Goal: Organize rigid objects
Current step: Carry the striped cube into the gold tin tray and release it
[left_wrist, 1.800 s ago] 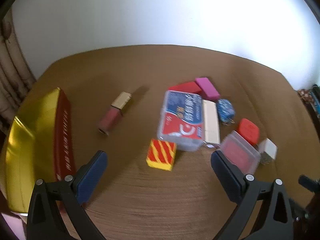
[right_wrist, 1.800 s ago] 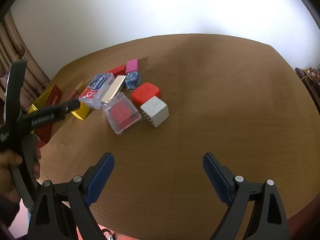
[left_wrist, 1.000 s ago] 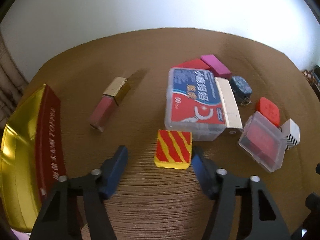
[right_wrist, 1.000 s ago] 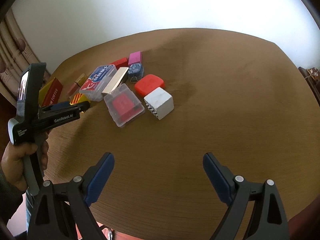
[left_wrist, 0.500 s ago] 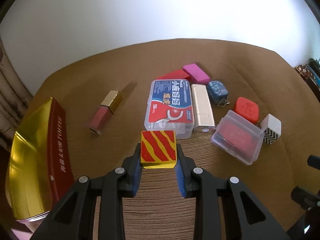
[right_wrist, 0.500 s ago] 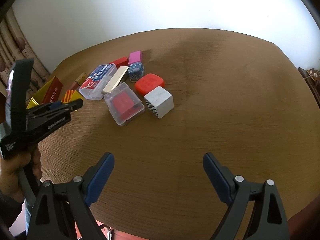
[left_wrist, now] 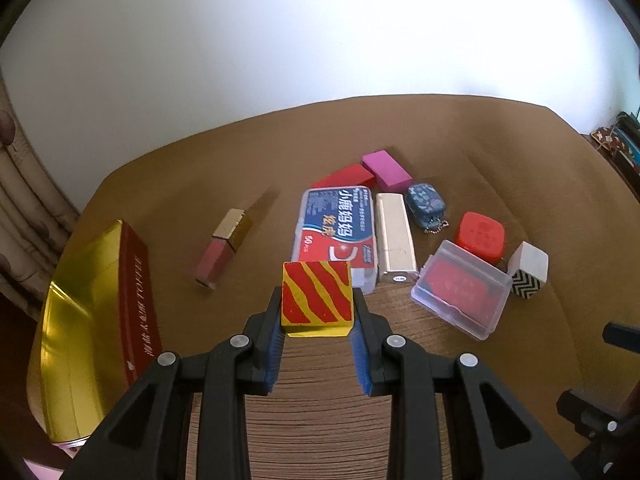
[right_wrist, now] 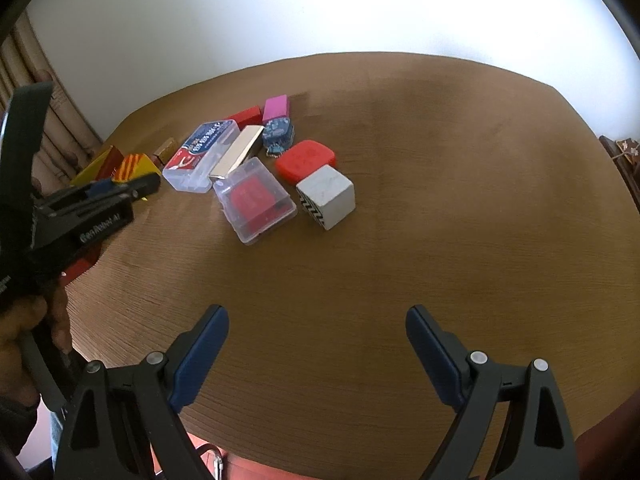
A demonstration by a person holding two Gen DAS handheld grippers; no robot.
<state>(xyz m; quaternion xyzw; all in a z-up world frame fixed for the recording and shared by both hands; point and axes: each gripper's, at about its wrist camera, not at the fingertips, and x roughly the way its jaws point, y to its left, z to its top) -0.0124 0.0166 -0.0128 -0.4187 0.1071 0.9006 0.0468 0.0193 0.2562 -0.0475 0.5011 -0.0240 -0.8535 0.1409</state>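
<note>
L wrist view: L gripper (left_wrist: pixel 317 312) clamped on the striped block (left_wrist: pixel 317 300), a red/yellow painted cube, glossy, pinched at both sides by blue ribbed pads and lifted clear of the table (left_wrist: pixel 520 152); jaws narrow, having just closed on it. Only this view shows the gold tin (left_wrist: pixel 76 320) at 9 o'clock w/ its red printed side, plus the pink lip-gloss tube (left_wrist: pixel 222 250) w/ gold cap at 10 o'clock. At 12–2 o'clock sits the cluster: floss box (left_wrist: pixel 340 232) in clear plastic w/ blue/red label, cream lighter-like bar (left_wrist: pixel 394 240) touching its right side, red wedge (left_wrist: pixel 346 176), magenta block (left_wrist: pixel 386 170), blue patterned pouch (left_wrist: pixel 426 204) w/ bead chain, rounded red case (left_wrist: pixel 482 236), clear hinged case (left_wrist: pixel 464 296) w/ red insert, white cube (left_wrist: pixel 528 270) w/ zigzag face.

R wrist view: R gripper (right_wrist: pixel 318 356) empty, jaws spread wide over bare brown wood-grain. Only here: a hand (right_wrist: pixel 24 332) at 9 o'clock gripping the L tool's handle, block seen side-on at 10 o'clock. Tube mostly hidden here.
</note>
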